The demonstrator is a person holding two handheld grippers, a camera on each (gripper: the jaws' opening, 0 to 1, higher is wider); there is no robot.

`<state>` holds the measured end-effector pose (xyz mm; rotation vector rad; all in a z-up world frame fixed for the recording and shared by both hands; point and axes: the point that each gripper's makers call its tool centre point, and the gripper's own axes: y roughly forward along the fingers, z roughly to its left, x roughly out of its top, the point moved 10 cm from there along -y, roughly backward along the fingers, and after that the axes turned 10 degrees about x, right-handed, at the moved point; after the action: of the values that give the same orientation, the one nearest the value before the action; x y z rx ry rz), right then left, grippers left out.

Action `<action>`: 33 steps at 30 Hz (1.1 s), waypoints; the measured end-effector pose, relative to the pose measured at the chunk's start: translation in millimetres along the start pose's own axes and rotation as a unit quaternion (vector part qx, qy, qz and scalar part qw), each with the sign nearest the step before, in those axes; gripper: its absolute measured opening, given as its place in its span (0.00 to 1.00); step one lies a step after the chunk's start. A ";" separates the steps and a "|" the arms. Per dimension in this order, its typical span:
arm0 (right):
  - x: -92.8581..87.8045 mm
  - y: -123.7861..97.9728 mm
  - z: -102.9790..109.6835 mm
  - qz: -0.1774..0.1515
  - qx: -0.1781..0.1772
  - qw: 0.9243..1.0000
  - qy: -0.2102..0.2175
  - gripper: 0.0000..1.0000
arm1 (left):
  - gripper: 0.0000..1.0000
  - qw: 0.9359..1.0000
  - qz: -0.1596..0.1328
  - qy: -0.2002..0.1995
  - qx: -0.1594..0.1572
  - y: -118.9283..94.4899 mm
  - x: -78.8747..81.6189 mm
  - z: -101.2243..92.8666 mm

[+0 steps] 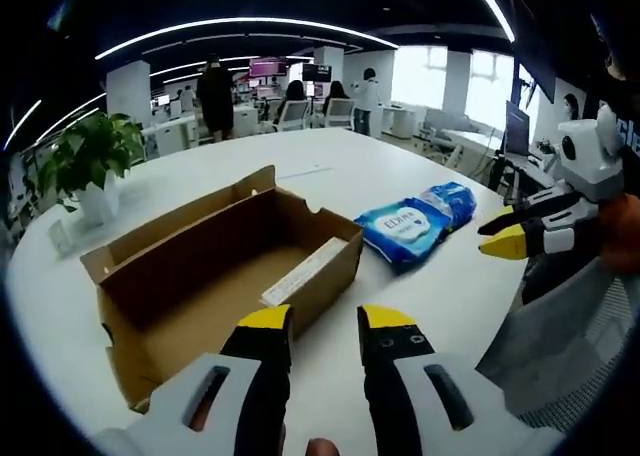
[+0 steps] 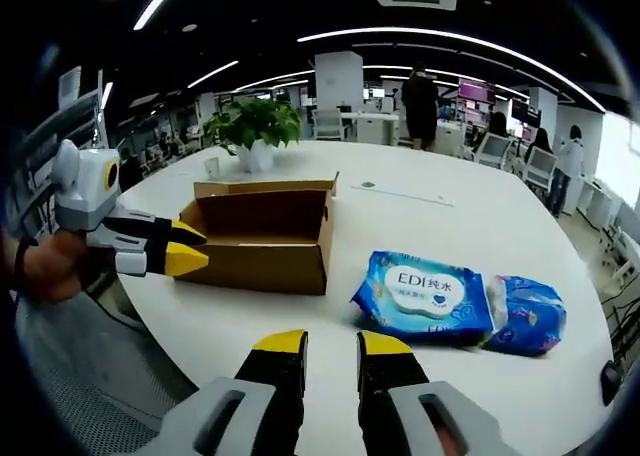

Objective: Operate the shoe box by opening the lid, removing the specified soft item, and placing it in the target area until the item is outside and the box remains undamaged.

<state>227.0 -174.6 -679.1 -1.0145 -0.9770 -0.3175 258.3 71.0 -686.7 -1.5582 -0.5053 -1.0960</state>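
White, glossy round table (image 1: 330, 171) in a big open-plan office, with curved strip lights overhead, people at desks far back, and a potted plant (image 1: 88, 161) near the table's edge. The brown corrugated shoe box (image 1: 225, 271) sits open on it, flaps up, insides bare apart from a pale strip along one wall. The soft item, a crinkly blue plastic pack of wipes (image 2: 455, 301), lies flat on the table outside the box, just beside it, not touching. The left gripper (image 1: 328, 321) hovers right over the box's near corner, yellow-tipped jaws parted, holding nothing. The right gripper (image 2: 332, 342) hangs just short of the wipes, jaws also apart and empty. Each one pokes into the other's view from the side.
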 end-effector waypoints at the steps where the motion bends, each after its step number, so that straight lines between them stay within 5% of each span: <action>1: -0.7 0.4 0.7 -0.001 0.003 1.000 0.005 0.16 | 0.26 1.000 0.000 0.001 0.002 0.2 0.1 0.8; 12: -1.8 -16.3 -4.9 -0.009 0.002 1.000 -0.002 0.16 | 0.26 1.000 0.009 0.005 0.014 -0.5 -3.6 2.5; 33: 4.7 -8.6 1.7 -0.006 0.023 1.000 -0.017 0.19 | 0.27 1.000 0.011 -0.007 0.028 -2.7 -5.5 11.8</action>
<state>223.2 -176.8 -670.1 -0.9755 -1.0164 -0.2869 257.9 84.0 -689.5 -1.5202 -0.5224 -1.0464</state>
